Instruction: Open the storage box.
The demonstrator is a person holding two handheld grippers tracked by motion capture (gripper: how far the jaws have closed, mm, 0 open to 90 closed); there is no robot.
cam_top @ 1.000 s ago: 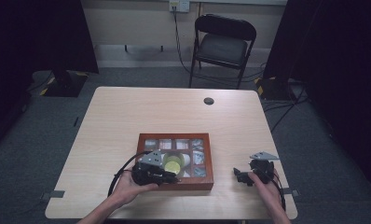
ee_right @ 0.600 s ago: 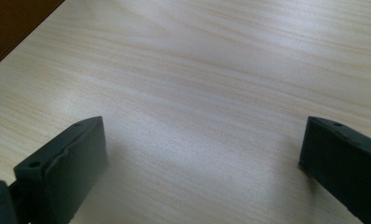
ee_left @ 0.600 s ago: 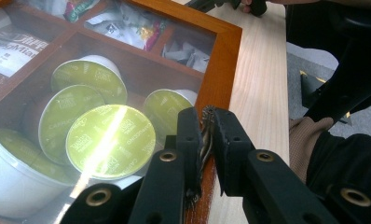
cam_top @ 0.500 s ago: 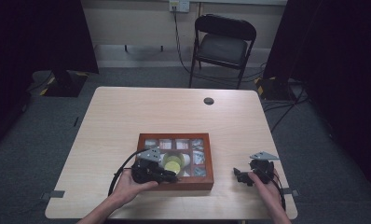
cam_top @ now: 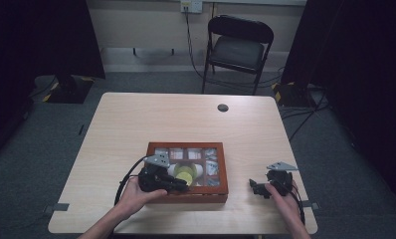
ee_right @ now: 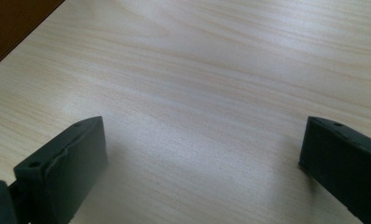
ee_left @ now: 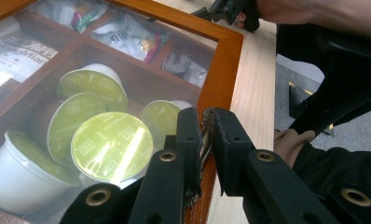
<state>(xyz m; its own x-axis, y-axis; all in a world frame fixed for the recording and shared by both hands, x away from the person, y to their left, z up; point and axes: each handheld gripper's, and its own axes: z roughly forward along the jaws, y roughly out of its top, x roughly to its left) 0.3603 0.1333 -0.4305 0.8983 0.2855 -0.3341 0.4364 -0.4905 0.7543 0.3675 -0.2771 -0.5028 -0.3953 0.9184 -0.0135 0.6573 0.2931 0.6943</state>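
Main risk, judged: the left gripper (ee_left: pixel 203 140), at the lower centre of its own view, has its jaws pinched together on a small metal tab at the front edge of the wooden box (cam_top: pixel 188 168), apparently the lid pull. A thin tab could slip from the pads and let the glazed lid drop, or the light box could drag across the table (cam_top: pixel 136 119). The right gripper (cam_top: pixel 259 188), lower right of the high view, rests on bare wood with jaws wide apart, not steadying the box.

Room: dim, grey floor, a folding chair (cam_top: pixel 238 47) top centre. Green-lidded pods (ee_left: pixel 111 146) lie under the glass.
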